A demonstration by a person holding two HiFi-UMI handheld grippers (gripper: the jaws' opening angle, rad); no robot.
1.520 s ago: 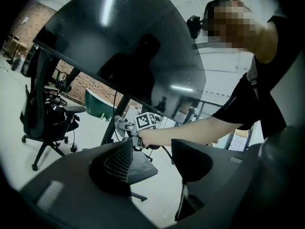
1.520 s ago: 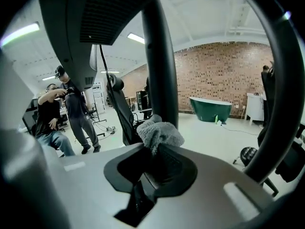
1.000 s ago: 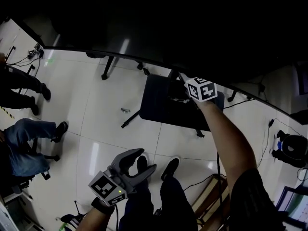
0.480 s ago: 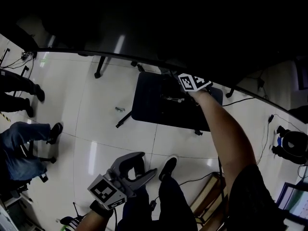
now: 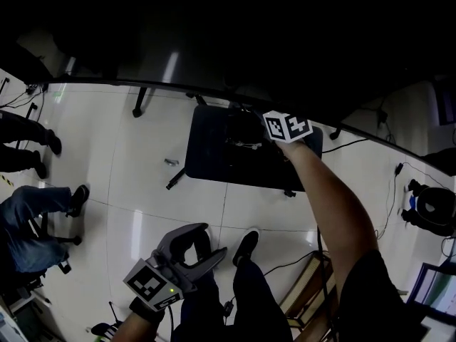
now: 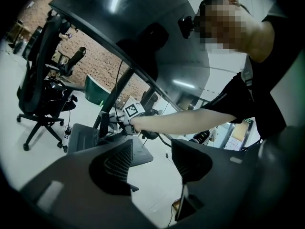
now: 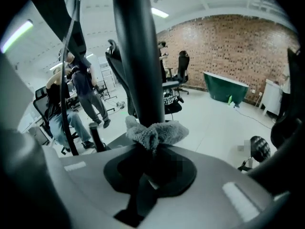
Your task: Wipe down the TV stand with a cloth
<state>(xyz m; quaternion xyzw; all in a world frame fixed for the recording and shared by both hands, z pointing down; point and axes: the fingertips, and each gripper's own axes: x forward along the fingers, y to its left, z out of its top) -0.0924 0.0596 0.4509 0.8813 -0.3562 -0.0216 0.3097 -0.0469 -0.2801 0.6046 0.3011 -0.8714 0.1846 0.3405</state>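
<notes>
Cloth (image 7: pixel 157 130) pinched in R gripper (image 7: pixel 150 150) (jaws closed).

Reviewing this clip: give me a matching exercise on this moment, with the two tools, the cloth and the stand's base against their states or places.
Column one:
1. left tool
2. right tool
3. cloth
4. stand base

Column two:
A. lies flat on the white floor
B. jaws apart, nothing between them
C. grey, bunched in front of the dark pole
D. shut on the cloth

Pairs: 1-B, 2-D, 3-C, 4-A
</notes>
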